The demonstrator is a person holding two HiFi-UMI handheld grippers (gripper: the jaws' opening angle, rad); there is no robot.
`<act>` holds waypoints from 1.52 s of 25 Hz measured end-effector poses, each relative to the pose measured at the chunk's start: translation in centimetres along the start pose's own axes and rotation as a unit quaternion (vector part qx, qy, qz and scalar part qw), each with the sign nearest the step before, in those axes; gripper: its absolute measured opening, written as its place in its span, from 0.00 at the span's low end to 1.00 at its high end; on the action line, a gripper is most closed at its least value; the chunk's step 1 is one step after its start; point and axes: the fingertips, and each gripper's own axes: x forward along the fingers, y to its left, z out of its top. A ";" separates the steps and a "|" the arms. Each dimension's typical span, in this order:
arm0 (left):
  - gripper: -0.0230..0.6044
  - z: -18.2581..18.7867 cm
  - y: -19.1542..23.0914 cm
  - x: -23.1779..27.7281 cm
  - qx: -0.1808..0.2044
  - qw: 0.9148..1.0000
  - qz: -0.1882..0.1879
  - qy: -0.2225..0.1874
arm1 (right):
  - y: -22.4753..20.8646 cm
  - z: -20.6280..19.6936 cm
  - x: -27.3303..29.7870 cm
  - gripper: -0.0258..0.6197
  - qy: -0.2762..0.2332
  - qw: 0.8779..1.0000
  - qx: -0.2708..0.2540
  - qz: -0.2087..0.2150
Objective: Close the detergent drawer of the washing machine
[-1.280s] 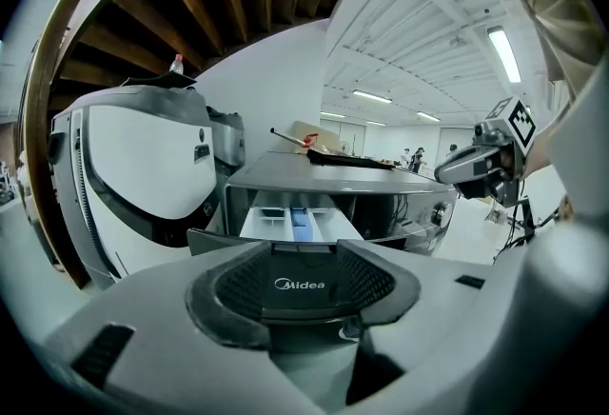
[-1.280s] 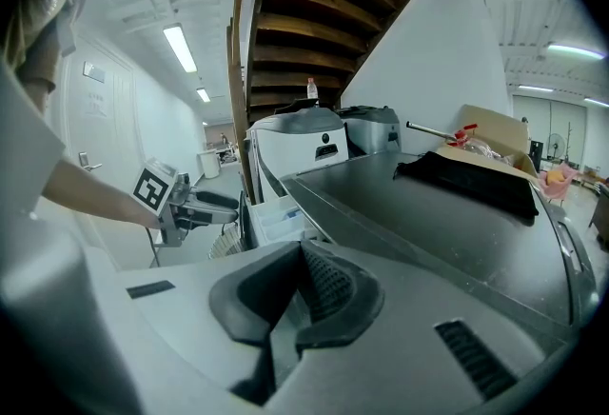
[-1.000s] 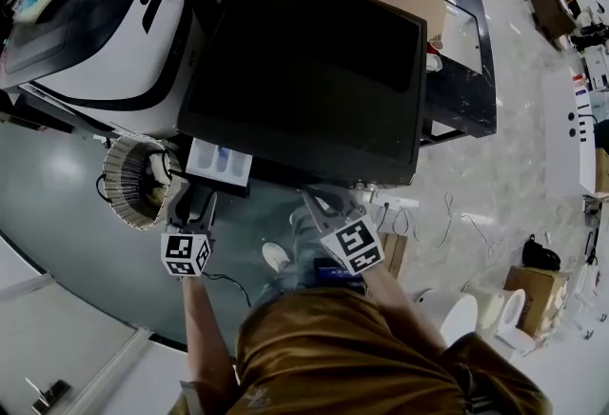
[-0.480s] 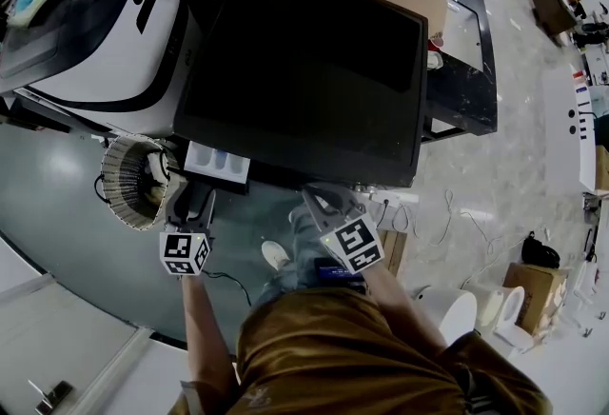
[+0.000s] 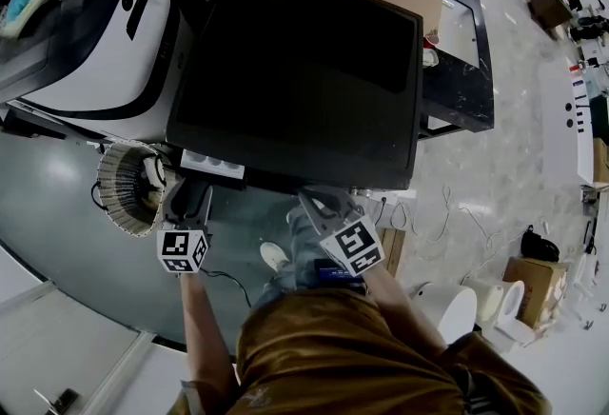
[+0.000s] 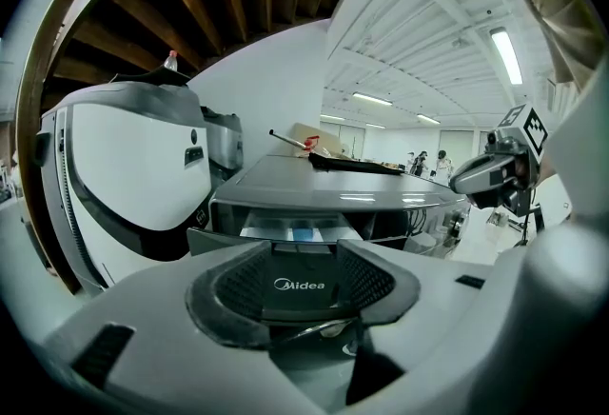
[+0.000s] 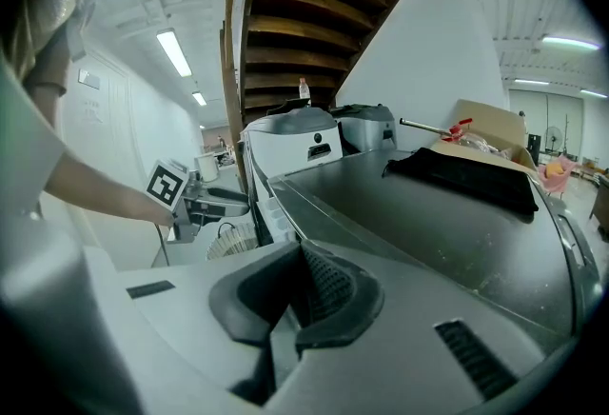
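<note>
one short push seems left: the detergent drawer (image 5: 211, 162) juts partly from the front left corner of the washing machine (image 5: 304, 70), the left gripper (image 5: 189, 197) at its face, jaws apart. next, drive it straight in until flush; the right gripper (image 5: 318, 206) is closed, empty.

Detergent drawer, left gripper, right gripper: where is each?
Detergent drawer (image 5: 211, 163): head view, on its white tray.
Left gripper (image 5: 193, 194): head view, between its fingertips.
Right gripper (image 5: 309, 201): head view, between its fingertips.
</note>
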 end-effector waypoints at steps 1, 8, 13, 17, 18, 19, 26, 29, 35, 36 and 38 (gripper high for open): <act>0.38 0.1 0.1 0.2 0.000 1.000 0.001 -0.001 | -0.1 0.0 0.0 0.06 0.001 1.000 0.001 -0.001; 0.38 1.0 0.2 1.8 0.001 1.000 -0.003 -0.003 | -1.2 -0.1 0.1 0.06 0.004 1.000 0.007 -0.007; 0.38 1.5 0.6 3.0 0.001 1.000 -0.004 -0.006 | -1.4 0.2 0.6 0.06 0.002 1.000 0.010 -0.002; 0.38 1.9 0.7 3.7 0.002 1.000 -0.006 -0.007 | -1.8 0.2 0.8 0.06 0.001 1.000 0.013 -0.005; 0.38 2.0 0.7 3.9 0.002 1.000 -0.006 -0.007 | -1.8 0.2 0.8 0.06 0.000 1.000 0.013 -0.005; 0.38 2.0 0.7 4.0 0.003 1.000 -0.006 -0.007 | -1.9 0.3 0.8 0.06 0.000 1.000 0.014 -0.005; 0.39 2.1 0.6 4.3 0.004 1.000 -0.004 0.000 | -2.2 0.3 0.7 0.06 -0.001 1.000 0.019 -0.010; 0.39 2.1 0.6 4.3 0.000 1.000 0.001 0.008 | -1.9 0.5 0.7 0.06 -0.003 1.000 0.016 -0.010; 0.31 2.1 0.6 3.8 0.004 0.999 0.017 0.028 | -1.6 1.1 0.3 0.06 -0.007 1.000 0.003 -0.022; 0.30 2.1 0.5 3.6 0.002 0.999 0.018 0.032 | -1.6 1.3 0.1 0.06 -0.009 1.000 0.002 -0.025; 0.27 2.1 0.3 3.1 0.004 0.999 0.019 0.038 | -1.5 1.7 -0.3 0.06 -0.014 0.999 -0.001 -0.030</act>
